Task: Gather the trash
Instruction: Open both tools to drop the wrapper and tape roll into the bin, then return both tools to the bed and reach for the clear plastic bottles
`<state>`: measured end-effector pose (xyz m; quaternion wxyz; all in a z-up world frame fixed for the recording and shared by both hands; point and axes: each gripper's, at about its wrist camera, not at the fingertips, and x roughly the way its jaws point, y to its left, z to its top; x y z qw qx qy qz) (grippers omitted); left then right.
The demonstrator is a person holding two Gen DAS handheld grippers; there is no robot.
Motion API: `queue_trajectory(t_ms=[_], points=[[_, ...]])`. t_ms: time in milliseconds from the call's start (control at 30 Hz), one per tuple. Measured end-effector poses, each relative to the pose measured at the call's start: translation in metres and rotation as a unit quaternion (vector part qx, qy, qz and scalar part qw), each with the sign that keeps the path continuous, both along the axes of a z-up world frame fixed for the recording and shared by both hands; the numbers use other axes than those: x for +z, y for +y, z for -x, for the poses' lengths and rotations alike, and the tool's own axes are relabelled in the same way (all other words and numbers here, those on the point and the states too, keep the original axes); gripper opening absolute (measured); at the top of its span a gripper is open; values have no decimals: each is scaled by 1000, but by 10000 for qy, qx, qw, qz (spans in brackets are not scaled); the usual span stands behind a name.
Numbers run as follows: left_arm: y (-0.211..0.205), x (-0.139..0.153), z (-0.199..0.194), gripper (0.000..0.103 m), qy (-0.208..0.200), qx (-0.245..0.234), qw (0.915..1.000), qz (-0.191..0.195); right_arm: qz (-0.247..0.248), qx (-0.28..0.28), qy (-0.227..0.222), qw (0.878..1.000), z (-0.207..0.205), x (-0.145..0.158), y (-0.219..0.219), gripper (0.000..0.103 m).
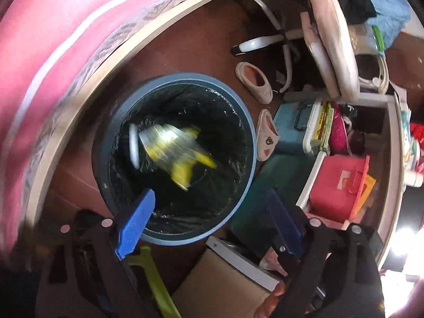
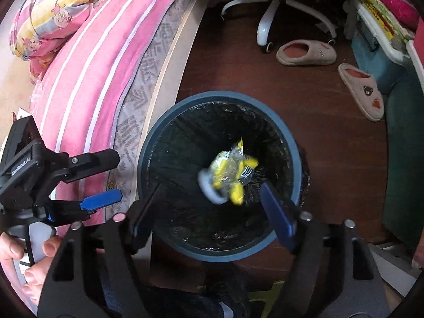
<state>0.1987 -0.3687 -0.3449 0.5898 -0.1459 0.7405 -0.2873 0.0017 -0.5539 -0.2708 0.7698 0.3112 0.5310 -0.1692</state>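
A blue round trash bin (image 1: 246,122) (image 2: 148,148) lined with a black bag stands on the dark floor beside the bed. A clear plastic cup with yellow wrappers and a white lid (image 1: 172,148) (image 2: 228,177) is blurred inside the bin's mouth, touched by neither gripper. My left gripper (image 1: 212,220) is open and empty over the bin's near rim; it also shows at the left of the right wrist view (image 2: 106,177). My right gripper (image 2: 212,214) is open and empty above the bin.
A pink striped bed (image 2: 87,61) runs along the left. Two slippers (image 2: 304,53) (image 2: 363,90), a white swivel chair base (image 2: 275,8), a teal box (image 1: 288,129), a red box (image 1: 336,182) and shelves crowd the right. A cardboard box (image 1: 225,286) lies near.
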Motion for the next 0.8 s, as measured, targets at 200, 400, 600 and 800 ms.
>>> queue_trajectory(t_ms=[200, 400, 600, 800], points=[[7, 20, 3, 85, -151, 101, 9997, 174, 109, 105, -206, 9997, 4, 25, 10, 79], [33, 65, 12, 85, -439, 437, 9957, 692, 331, 560, -680, 9956, -4, 74, 36, 80], [83, 112, 18, 88, -820, 1083, 9819, 1316, 540, 1207, -1310, 9825, -22, 134, 85, 83], [169, 162, 29, 88, -1178, 1862, 9542, 2021, 758, 2039, -1810, 9591, -35, 177, 152, 86]])
